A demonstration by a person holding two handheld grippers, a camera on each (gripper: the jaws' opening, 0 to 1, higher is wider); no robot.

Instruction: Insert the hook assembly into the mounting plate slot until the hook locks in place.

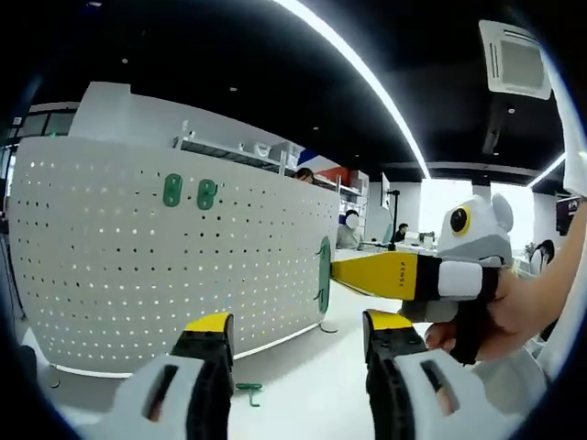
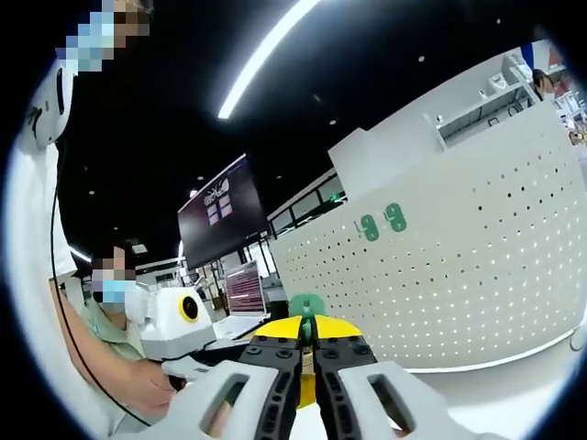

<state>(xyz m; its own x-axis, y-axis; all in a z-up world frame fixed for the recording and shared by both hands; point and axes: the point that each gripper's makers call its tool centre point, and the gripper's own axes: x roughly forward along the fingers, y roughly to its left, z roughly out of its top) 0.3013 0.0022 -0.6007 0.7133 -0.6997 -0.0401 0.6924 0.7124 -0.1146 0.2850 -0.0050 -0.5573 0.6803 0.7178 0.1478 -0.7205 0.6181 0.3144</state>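
White pegboard (image 1: 165, 257) stands upright on a white table (image 1: 303, 376), curved by the lens in the left gripper view, with two green hooks (image 1: 188, 192) already seated side by side high on its face. Left gripper (image 1: 298, 353) rises from the bottom of that view with jaws spread wide, yellow tips well apart, nothing between them. A small green piece (image 1: 248, 390) lies on the table between the jaws, near the foot of the board; too small to tell what it is. The right gripper (image 1: 339, 272) comes in from the right, held by a hand (image 1: 500, 316), its yellow nose pressing a green hook (image 1: 323, 275) at the right edge of the board; whether the hook is in a slot cannot be told. In the right gripper view the right gripper (image 2: 307, 353) has its jaws closed tight on the green hook (image 2: 305, 312), whose rounded head stands up just past the tips. The pegboard (image 2: 459, 266) sits to the right there, the two green hooks (image 2: 382, 222) on its upper left. A dark screen (image 2: 220, 206) hangs behind, a person in a mask (image 2: 110, 302) sits at left, and a light strip (image 2: 266, 55) runs across the black ceiling.
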